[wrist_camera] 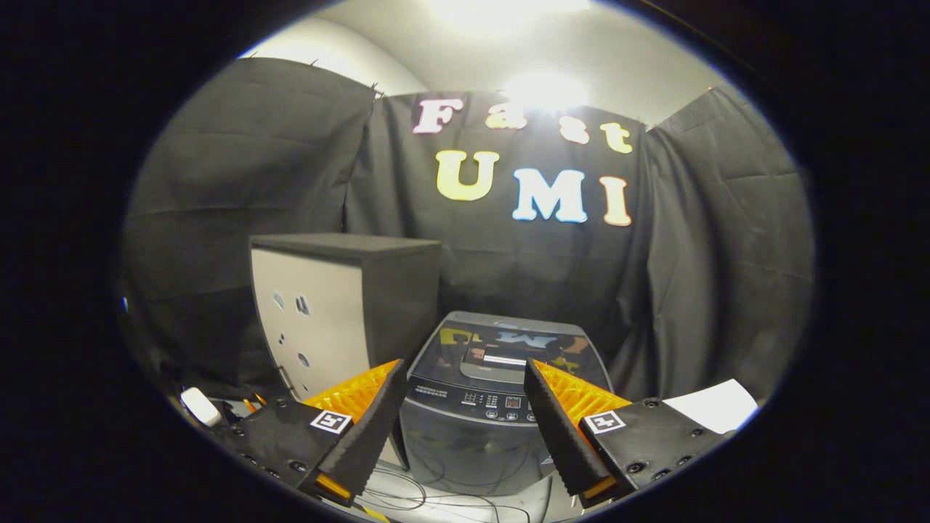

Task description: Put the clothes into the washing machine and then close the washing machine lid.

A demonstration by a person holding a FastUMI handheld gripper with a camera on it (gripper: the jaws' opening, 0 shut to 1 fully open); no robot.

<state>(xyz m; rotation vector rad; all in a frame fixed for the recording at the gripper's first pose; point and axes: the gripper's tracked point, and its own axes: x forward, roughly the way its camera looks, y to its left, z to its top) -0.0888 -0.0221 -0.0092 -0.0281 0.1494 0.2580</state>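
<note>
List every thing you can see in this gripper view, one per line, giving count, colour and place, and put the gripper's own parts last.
washing machine: one, dark grey, lid down, just ahead of the fingers and seen between them.
control panel: one, dark with small buttons, along the washing machine's front edge.
cabinet: one, black top and side with a pale front panel, beside the washing machine.
cables: several, thin and dark, on the floor in front of the washing machine.
white object: one, small, low down past the cabinet; too small to identify.
white sheet: one, beyond one finger's mount.
gripper: one, fingers open, holding nothing.
</note>
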